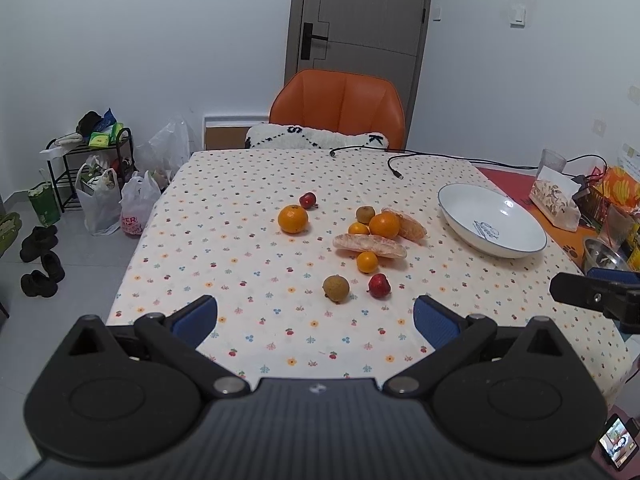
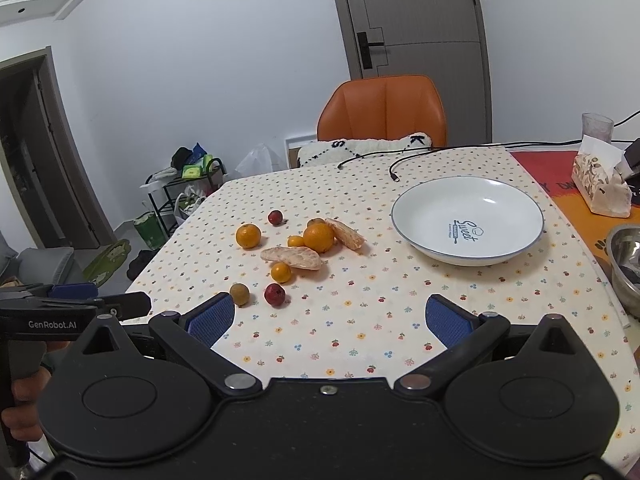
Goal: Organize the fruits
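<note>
fruits lie loose in the middle of the bench [image 1: 240, 240], none yet in the white bowl [image 1: 460, 224].

from my left wrist view, the left gripper [image 1: 316, 320] is wide open and holds nothing. it hovers over the near edge of the bench and looks straight forward. just ahead of it, a little to the right side, are the brown fruit [image 1: 336, 289] and the red fruit [image 1: 379, 285], close beside each other but apart. behind them lies the long peeled segment [image 1: 370, 245], its long axis going left to right across my view. the bowl is far to the right, and the tip of my right gripper [image 1: 592, 296] shows at that edge.

from my right wrist view, the right gripper [image 2: 330, 320] is also fully open and empty, level over the bench. here the brown fruit [image 2: 239, 294] and red fruit [image 2: 275, 295] sit ahead to the left, near my left finger [image 2: 210, 322]. the bowl [image 2: 404, 224] is ahead to the right. i judge the right gripper is nearer to the bowl and the left one sits more squarely behind the nearest fruits.
</note>
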